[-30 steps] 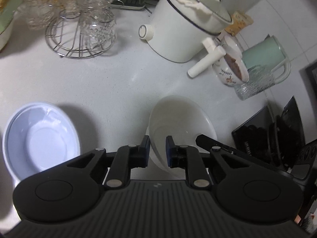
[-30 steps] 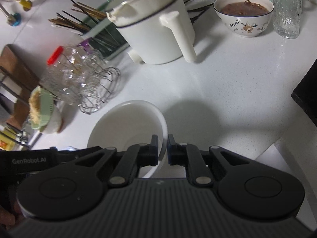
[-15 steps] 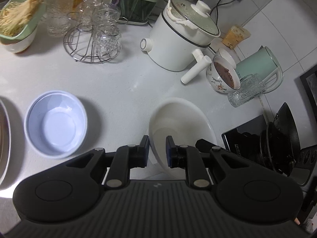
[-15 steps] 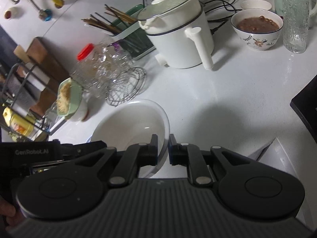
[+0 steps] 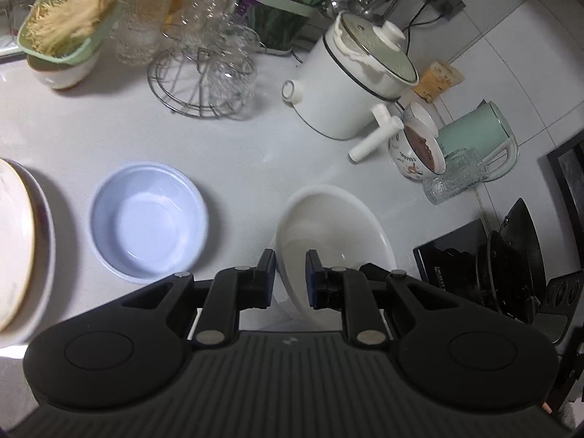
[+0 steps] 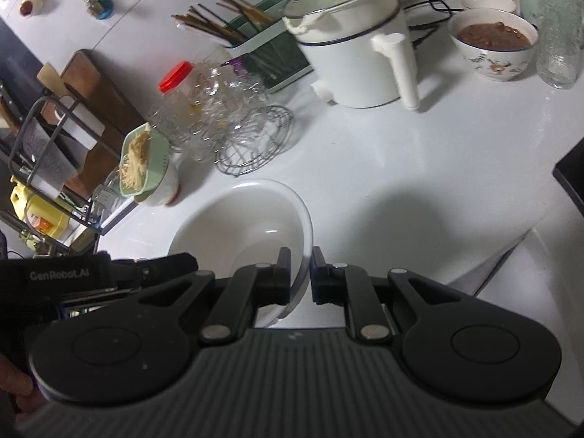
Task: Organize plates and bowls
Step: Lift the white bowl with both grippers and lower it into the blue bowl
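Both grippers hold one large white bowl [image 5: 328, 226] above the counter. My left gripper [image 5: 290, 273] is shut on its left rim, one finger inside and one outside. My right gripper [image 6: 301, 273] is shut on the opposite rim of the white bowl [image 6: 237, 226]. A pale blue bowl [image 5: 148, 219] sits empty on the counter to the left. Stacked plates [image 5: 22, 248] lie at the far left edge. The left gripper's body [image 6: 91, 281] shows in the right wrist view.
A white electric pot [image 5: 350, 84] stands at the back, with a patterned bowl of brown food [image 5: 419, 149], a glass [image 5: 456, 175] and a green kettle [image 5: 481, 138]. A wire rack of glasses [image 5: 204, 69] and a green colander [image 5: 69, 25] stand back left. A black stove [image 5: 511, 255] is at the right.
Both grippers have risen with the white bowl; the counter looks farther away. The blue bowl and the plates have come further into the left wrist view.
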Demonstrator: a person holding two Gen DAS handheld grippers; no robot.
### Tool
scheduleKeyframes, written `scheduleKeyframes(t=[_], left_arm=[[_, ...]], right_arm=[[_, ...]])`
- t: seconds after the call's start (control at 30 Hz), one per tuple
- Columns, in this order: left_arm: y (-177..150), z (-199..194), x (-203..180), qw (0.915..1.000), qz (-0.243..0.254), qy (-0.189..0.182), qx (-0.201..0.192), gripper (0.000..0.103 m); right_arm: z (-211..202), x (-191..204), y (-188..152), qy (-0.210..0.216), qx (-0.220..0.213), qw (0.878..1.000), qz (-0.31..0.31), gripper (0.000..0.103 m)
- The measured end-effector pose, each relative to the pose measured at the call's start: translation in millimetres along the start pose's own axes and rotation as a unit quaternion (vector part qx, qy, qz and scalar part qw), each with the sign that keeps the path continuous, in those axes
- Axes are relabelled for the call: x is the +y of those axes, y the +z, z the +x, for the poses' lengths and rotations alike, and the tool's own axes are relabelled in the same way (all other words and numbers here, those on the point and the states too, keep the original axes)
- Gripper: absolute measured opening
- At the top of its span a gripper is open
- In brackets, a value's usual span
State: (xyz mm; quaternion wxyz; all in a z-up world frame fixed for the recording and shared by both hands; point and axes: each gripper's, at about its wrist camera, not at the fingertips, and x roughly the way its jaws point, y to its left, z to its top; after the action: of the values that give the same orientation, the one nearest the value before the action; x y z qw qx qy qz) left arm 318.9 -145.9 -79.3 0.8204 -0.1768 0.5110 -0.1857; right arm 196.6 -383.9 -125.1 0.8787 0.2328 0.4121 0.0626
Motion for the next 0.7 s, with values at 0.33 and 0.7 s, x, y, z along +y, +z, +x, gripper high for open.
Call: scheduleKeyframes(t=[0.33,0.7], left_arm=[[26.7,-18.7,57.1,0.9996,-0.025,-0.004,-0.016,0.019],[35.5,-39.7,124.8,0.9955,-0.082,0.011,-0.045,0.019]], right_arm=[[34.5,37.7,7.7,0.028,0.013,0.999,0.016,0.015],[82.8,97.3,10.7,0.042,0.058,0.996,-0.046,0.015]])
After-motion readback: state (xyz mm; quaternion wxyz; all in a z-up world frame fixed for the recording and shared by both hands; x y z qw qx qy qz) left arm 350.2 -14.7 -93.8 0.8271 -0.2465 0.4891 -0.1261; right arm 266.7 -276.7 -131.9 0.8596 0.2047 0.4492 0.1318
